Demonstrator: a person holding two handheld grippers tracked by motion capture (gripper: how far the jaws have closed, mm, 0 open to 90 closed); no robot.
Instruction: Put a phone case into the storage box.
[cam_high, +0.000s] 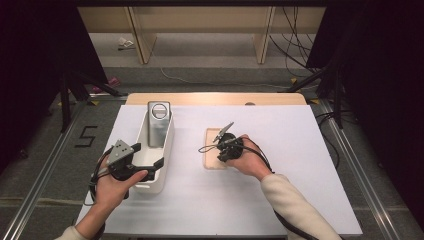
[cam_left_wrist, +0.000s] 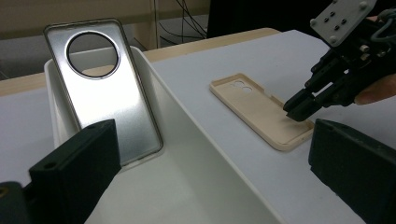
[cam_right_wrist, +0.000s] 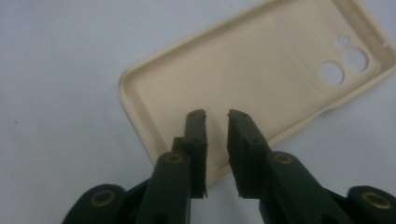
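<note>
A beige phone case (cam_high: 212, 145) (cam_left_wrist: 261, 109) (cam_right_wrist: 243, 79) lies hollow side up on the white table sheet. My right gripper (cam_high: 220, 156) (cam_left_wrist: 299, 109) (cam_right_wrist: 217, 114) hovers over its near end, jaws a little apart with nothing between them. A silver phone back with a round hole (cam_high: 159, 122) (cam_left_wrist: 107, 93) leans upright against the far end of a white tray (cam_high: 168, 145) (cam_left_wrist: 187, 107). My left gripper (cam_high: 148, 156) (cam_left_wrist: 210, 128) stands wide open at the tray's near end, one jaw inside it and one outside its right wall, pressing on nothing.
The white sheet (cam_high: 280, 190) covers a wooden table whose bare edge (cam_high: 215, 98) runs along the back. Black stands (cam_high: 65, 100) flank the table on the floor. Open sheet lies right of the beige case and along the front.
</note>
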